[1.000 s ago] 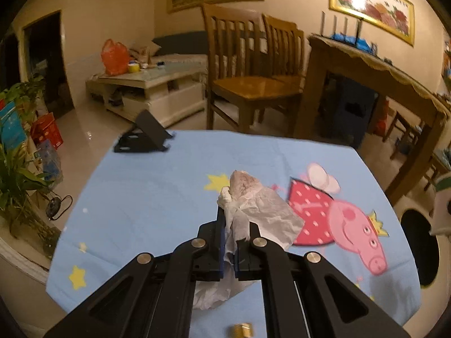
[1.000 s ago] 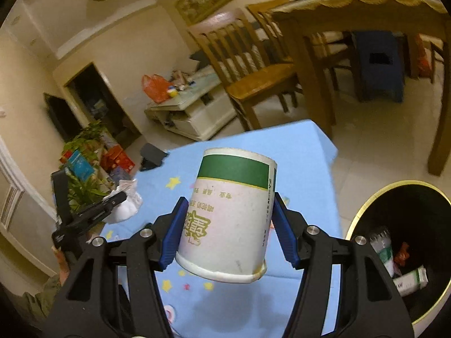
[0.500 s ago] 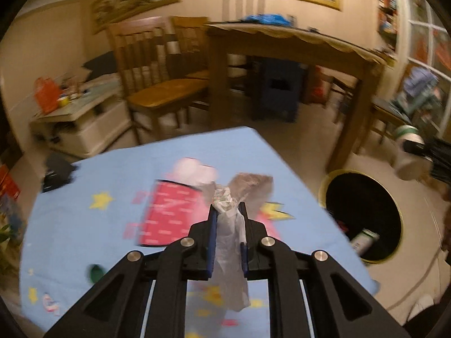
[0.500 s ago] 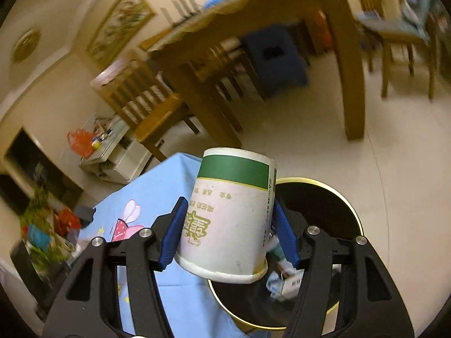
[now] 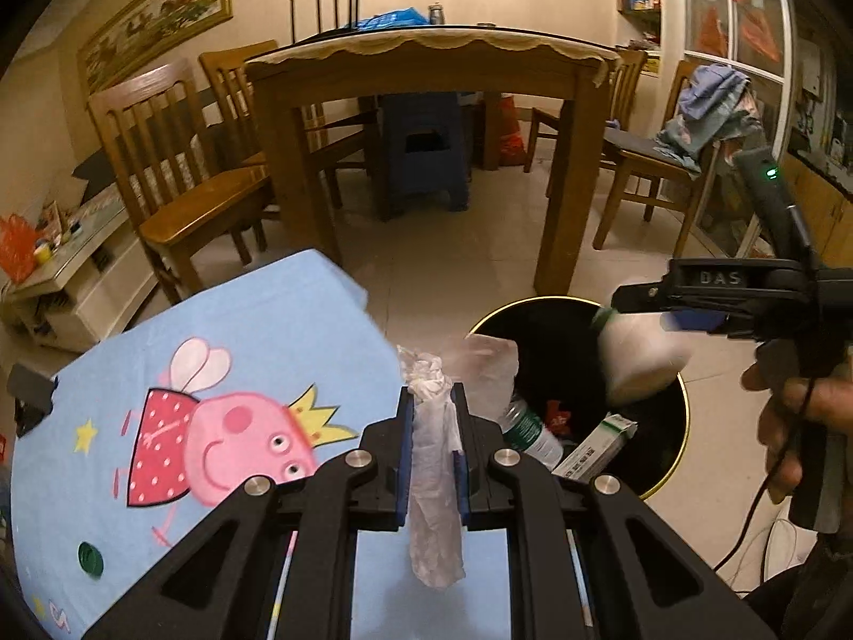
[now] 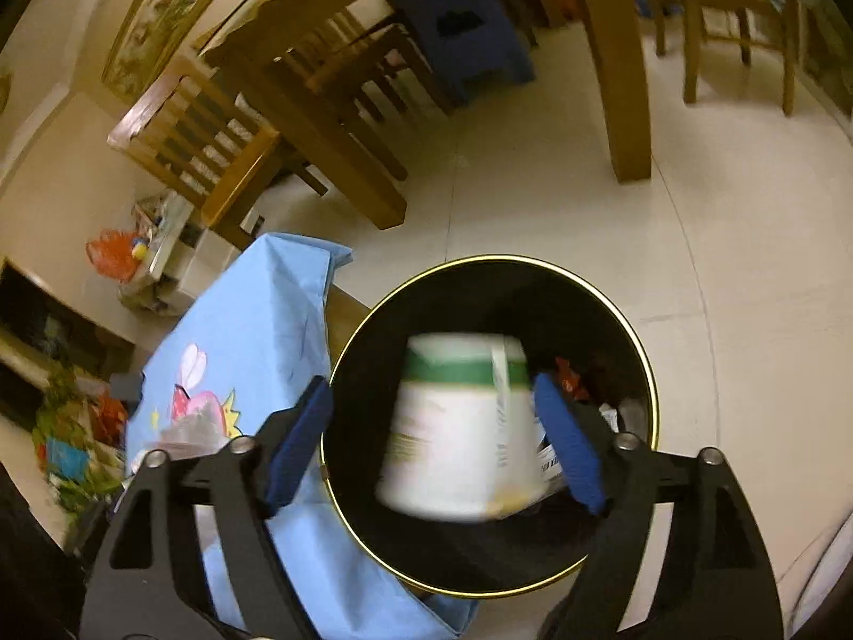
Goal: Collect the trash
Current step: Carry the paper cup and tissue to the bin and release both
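Note:
My left gripper (image 5: 432, 405) is shut on a crumpled white tissue (image 5: 434, 458) and holds it over the table's right edge, beside the black bin (image 5: 538, 330). My right gripper (image 6: 432, 421) is open above the bin (image 6: 629, 330). The white paper cup with a green band (image 6: 458, 426) is blurred, loose between the blue pads (image 6: 570, 442) and dropping towards the bin. It also shows in the left wrist view (image 5: 640, 352) under the right gripper (image 5: 672, 306). The bin holds a bottle (image 5: 530, 429) and a small box (image 5: 597, 445).
The table wears a blue cartoon-pig cloth (image 5: 160, 373) with a green bottle cap (image 5: 89, 559) on it. A wooden dining table (image 5: 426, 64), chairs (image 5: 176, 170) and a blue stool (image 5: 424, 154) stand behind on the tiled floor.
Both grippers swung right from the table towards the bin. My right gripper opened and let go of the cup, which is falling. The left still holds the tissue.

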Motion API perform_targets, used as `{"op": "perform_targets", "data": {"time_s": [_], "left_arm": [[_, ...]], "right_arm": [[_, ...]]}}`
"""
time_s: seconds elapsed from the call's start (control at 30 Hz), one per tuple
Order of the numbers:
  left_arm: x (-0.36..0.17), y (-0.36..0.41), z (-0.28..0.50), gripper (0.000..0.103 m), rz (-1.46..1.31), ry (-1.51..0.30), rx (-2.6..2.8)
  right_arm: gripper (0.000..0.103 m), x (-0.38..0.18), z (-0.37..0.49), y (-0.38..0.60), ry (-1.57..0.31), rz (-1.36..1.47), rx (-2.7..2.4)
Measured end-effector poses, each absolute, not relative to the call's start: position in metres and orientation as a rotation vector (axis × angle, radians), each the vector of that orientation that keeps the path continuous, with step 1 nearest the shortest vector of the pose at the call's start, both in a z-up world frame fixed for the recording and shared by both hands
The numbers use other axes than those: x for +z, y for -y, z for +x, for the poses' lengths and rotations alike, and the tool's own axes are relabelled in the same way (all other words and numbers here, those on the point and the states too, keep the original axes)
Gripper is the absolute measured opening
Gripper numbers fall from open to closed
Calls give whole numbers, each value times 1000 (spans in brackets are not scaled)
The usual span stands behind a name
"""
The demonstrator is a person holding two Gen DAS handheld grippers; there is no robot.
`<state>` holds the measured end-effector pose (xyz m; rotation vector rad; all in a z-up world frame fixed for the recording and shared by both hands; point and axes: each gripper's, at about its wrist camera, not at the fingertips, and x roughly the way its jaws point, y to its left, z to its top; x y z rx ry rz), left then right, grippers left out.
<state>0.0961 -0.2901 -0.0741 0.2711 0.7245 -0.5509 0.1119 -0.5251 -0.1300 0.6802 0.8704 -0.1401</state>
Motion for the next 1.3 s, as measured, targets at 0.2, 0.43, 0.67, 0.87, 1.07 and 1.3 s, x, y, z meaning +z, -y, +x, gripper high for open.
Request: {"op": "perform_targets", "data": {"time_s": [0.2, 0.43, 0.67, 0.87, 1.07, 1.3], "left_arm": [[-71, 316, 95, 12, 317, -703, -586], [-64, 349, 90, 45, 353, -647, -620], [-63, 366, 71, 61, 417, -564, -615], [-57, 362, 69, 62, 415, -543, -608], [-53, 354, 65, 66, 402, -531, -594], [-51, 340, 66, 69, 385, -530, -566]], "right_arm": [[92, -112, 83, 556, -721, 785, -190], [95, -110, 68, 584, -659, 865, -252], [95, -102, 68, 584, -644, 848, -258], [95, -101, 72, 581, -651, 829, -254], [95, -100, 76, 576, -661, 808, -260], [95, -99, 85, 566, -676, 771, -250]]}}
